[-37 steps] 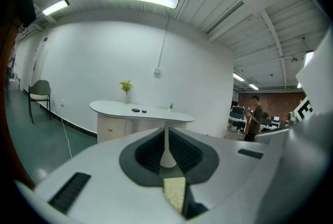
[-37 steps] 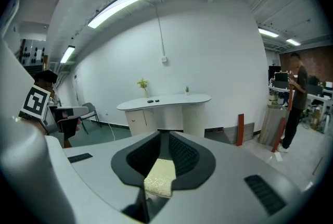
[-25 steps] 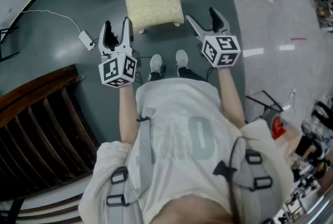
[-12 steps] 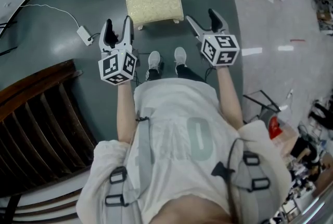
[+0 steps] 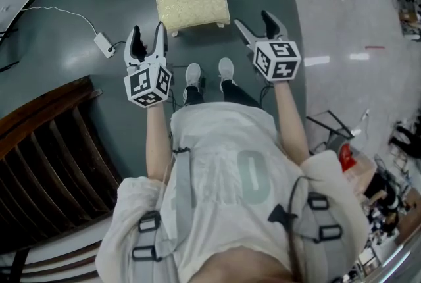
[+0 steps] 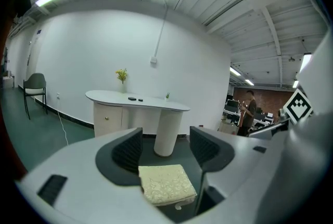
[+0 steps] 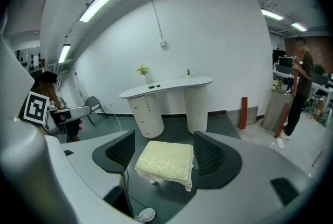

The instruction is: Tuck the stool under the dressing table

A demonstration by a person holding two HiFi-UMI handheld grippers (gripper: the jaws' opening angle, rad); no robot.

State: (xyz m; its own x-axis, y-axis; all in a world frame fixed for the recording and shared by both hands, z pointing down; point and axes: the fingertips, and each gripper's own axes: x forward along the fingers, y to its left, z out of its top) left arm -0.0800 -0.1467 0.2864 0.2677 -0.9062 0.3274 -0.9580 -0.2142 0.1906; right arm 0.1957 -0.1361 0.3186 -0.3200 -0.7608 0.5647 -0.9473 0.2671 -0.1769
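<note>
The left gripper [image 5: 148, 35] and the right gripper [image 5: 255, 22] are held with jaws apart and nothing between them, one on each side of the person's shoes [image 5: 209, 74]. Just beyond, the stool [image 5: 193, 2] stands on the dark green floor [image 5: 79, 77], short of the dressing table [image 7: 177, 84] and not yet under it. Its padded cream top looks soft and would likely yield, so the firmer frame at the two short ends seems the better hold. It looks light and should slide on the glossy floor. A cable [image 5: 62, 17] trails at the left, and farther off a chair [image 6: 34, 85] stands by the white wall [image 6: 104, 46]
</note>
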